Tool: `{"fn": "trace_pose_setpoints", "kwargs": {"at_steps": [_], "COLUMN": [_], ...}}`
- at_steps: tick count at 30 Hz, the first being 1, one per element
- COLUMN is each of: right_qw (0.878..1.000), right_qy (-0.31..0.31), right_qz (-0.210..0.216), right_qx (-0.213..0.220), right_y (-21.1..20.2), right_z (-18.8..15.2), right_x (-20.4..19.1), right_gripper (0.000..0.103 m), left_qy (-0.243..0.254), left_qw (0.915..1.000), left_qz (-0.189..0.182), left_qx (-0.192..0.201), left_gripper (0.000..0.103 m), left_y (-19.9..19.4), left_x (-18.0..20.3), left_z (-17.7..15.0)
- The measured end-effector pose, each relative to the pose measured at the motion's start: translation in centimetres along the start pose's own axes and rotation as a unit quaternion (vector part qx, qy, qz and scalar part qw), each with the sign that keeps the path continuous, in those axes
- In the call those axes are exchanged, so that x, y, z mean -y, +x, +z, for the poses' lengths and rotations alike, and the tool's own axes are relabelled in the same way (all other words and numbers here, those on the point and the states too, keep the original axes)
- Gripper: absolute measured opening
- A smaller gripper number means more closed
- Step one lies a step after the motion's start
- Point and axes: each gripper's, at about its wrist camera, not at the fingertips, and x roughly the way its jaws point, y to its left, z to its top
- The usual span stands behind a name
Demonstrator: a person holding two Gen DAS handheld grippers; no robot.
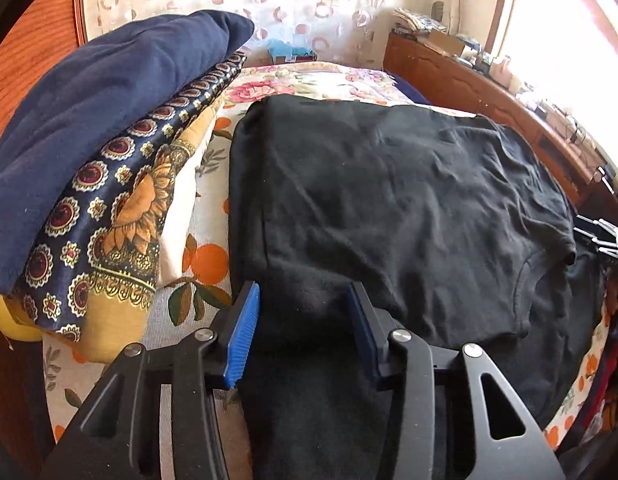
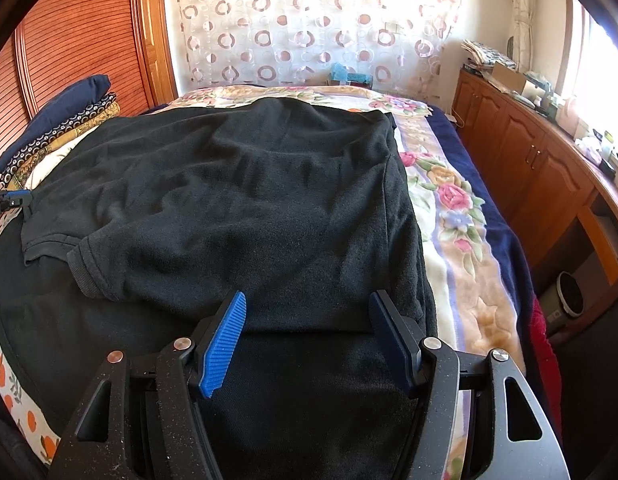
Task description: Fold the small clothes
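Black knit shirt lies spread on the floral bedspread. Left gripper and right gripper – both at six o'clock – stand partly open over its near edge; whether the pads pinch cloth, I cannot tell. Folded pile of navy and patterned clothes sits at nine o'clock.

One black shirt, three folded garments stacked, two claws, one bed

Home bedroom — bed under floral blanket, patterned sheer curtain behind, wooden cabinets along bright window, cluttered top; folded clothes stack beside wooden panelling.
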Motion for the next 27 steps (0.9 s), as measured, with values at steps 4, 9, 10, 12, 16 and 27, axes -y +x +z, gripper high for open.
{"fn": "trace_pose_setpoints", "kwargs": {"at_steps": [4, 9, 10, 12, 16, 27], "right_qw": [1.0, 1.0, 1.0, 1.0, 0.996, 1.0], "right_qy": [0.0, 0.0, -0.001, 0.0, 0.066, 0.019], "right_qz": [0.0, 0.0, 0.0, 0.0, 0.051, -0.009], "right_qx": [0.0, 0.0, 0.0, 0.0, 0.023, 0.012], "right_y": [0.0, 0.0, 0.0, 0.0, -2.1, -3.2], "right_z": [0.0, 0.0, 0.0, 0.0, 0.0, 0.8], "right_x": [0.0, 0.0, 0.0, 0.0, 1.5, 1.9], "right_gripper": [0.066, 0.066, 0.066, 0.066, 0.066, 0.064], "left_qy": [-0.01, -0.009, -0.008, -0.005, -0.005, -0.009], "left_qw": [0.9999, 0.9999, 0.9999, 0.9999, 0.9999, 0.9997], "left_qz": [0.005, 0.01, 0.011, 0.014, 0.014, 0.02], "left_qx": [0.002, 0.001, 0.002, 0.003, 0.003, 0.008], "left_gripper": [0.046, 0.046, 0.046, 0.046, 0.046, 0.039], "left_y": [0.2, 0.5, 0.5, 0.4, 0.5, 0.5], "left_x": [-0.1, -0.1, 0.0, 0.2, 0.1, 0.3], "left_z": [0.4, 0.6, 0.5, 0.4, 0.5, 0.5]}}
